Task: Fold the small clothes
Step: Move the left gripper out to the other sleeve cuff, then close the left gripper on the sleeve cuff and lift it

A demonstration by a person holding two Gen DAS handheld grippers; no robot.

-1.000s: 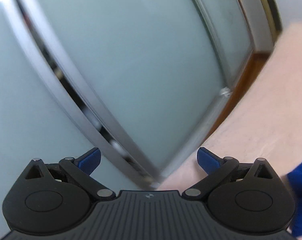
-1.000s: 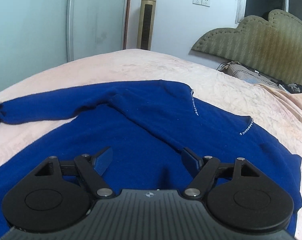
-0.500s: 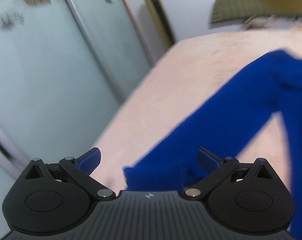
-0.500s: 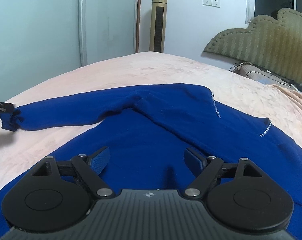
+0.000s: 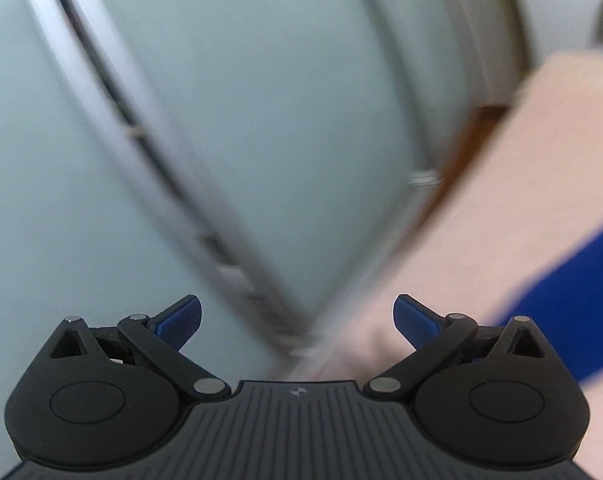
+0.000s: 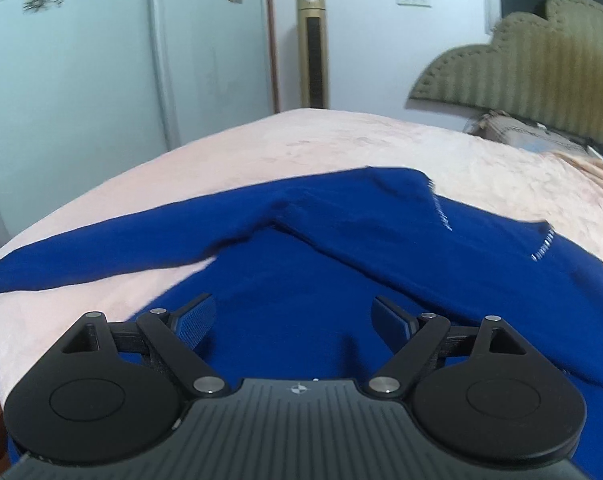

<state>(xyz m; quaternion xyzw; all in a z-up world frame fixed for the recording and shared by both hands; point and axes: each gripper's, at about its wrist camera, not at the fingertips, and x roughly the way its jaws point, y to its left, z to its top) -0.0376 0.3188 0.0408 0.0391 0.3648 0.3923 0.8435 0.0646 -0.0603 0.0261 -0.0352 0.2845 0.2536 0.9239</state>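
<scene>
Pink quilted bed (image 6: 341,140) carries royal-blue knit sweater (image 6: 301,280), sleeve spread for folding; right tool (image 6: 293,320) just widened, empty; left tool (image 5: 297,320) apart, empty.

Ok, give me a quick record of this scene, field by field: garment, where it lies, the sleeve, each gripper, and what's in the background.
garment: blue sweater, spread flat
surface: pink bedspread
sleeve: one sleeve stretched out to the left edge of the bed
right gripper: open, jaws just widened, above the sweater's body, nothing pinched
left gripper: open, empty, aimed at the wardrobe doors; view blurred
background: gold tower fan, padded headboard
</scene>
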